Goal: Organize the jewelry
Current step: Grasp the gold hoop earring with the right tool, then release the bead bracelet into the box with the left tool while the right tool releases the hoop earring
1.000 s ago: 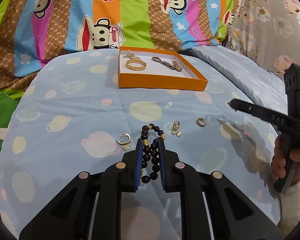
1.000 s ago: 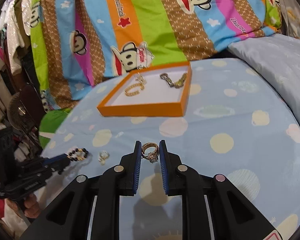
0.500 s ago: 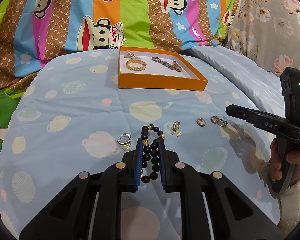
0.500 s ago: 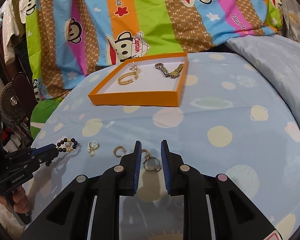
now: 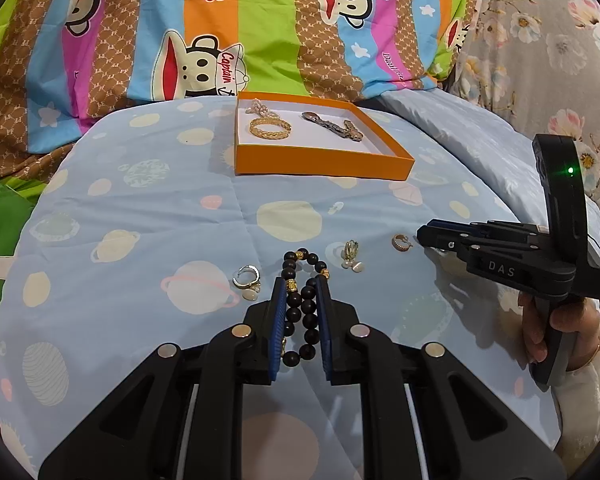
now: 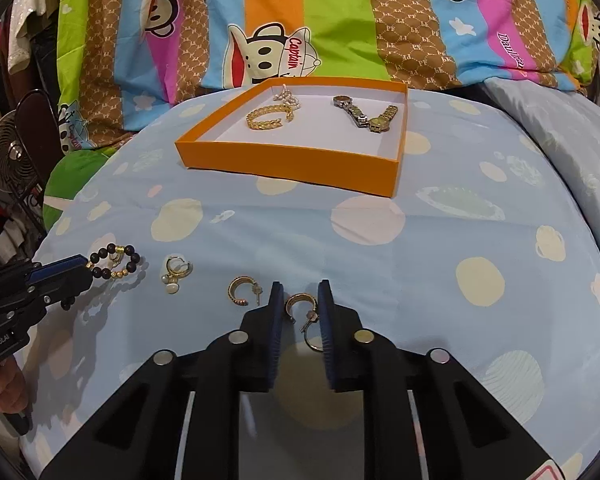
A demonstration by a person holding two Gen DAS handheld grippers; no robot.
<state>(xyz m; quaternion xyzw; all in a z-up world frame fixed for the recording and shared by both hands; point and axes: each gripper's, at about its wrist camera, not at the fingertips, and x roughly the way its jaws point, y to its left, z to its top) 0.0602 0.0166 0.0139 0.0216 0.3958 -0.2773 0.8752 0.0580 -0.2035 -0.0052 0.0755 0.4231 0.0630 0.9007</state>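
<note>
An orange tray (image 5: 324, 164) (image 6: 292, 166) at the back of the bed holds a gold bangle (image 5: 270, 128), a pearl piece and a watch (image 6: 364, 116). My left gripper (image 5: 299, 284) is closed around a black bead bracelet (image 5: 300, 300) lying on the blue sheet. My right gripper (image 6: 299, 290) stands low over the sheet with its jaws slightly apart around a gold hoop earring (image 6: 298, 304) and a ring (image 6: 312, 336); grip is unclear. A second gold hoop (image 6: 240, 290), a pearl earring (image 6: 176, 274) and another pearl earring (image 5: 247, 280) lie loose.
The blue planet-print sheet (image 5: 140, 220) covers the bed. A striped monkey-print quilt (image 5: 260, 20) rises behind the tray. A floral pillow (image 5: 540, 60) is at the right. A small fan (image 6: 8, 160) stands off the bed's left side.
My right gripper has come down from a raised position to the sheet, with the gold rings now lying between its jaws. My left gripper and the bead bracelet have not moved.
</note>
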